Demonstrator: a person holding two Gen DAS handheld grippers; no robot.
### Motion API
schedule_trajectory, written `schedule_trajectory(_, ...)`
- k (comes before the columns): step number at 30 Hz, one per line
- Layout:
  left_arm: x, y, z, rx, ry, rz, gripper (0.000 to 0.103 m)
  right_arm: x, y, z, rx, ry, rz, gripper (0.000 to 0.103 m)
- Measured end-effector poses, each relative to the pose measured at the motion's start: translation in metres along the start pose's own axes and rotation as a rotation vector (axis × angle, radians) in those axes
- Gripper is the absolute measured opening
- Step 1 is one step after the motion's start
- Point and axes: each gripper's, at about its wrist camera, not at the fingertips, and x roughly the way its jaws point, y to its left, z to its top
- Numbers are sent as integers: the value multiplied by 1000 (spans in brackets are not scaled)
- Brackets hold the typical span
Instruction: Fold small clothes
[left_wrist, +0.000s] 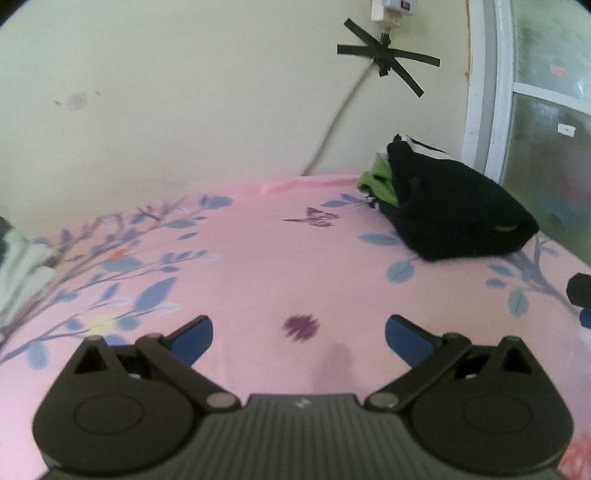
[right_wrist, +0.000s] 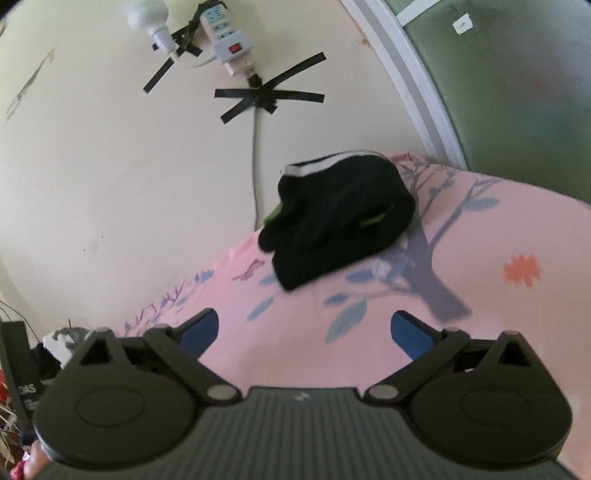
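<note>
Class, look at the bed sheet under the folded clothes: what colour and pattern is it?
Pink bed sheet, printed with blue leaves and purple branches; left wrist view shows it best.

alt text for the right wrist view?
The right gripper hangs open and empty over a pink floral bedsheet. Beyond it a folded black garment lies near the cream wall, where a power strip is taped up.
</note>
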Motion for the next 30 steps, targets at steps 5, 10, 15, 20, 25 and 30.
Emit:
schedule_trajectory(5,-17,8,-17,8,-8,25,103,-8,22,-22,-37,25,-45,97)
schedule_trajectory(10,-25,20,-24,-36,-9,9,103,-19,35,-35,-50,32,-58,97)
schedule_trajectory(15,-29,25,-27,-46,-16,9,103,-24,44,-40,-65,26,-77,97)
schedule_trajectory(20,-32,29,-28,-62,-33,-7,103,-23,46,-42,-54,34,-90,97)
schedule_trajectory(25,-32,31,-29,-67,-35,-16,103,-22,48,-44,-53,39,-94,97)
schedule_trajectory(30,-33,29,-30,-59,-36,-18,103,-20,48,-45,-48,44,-99,97)
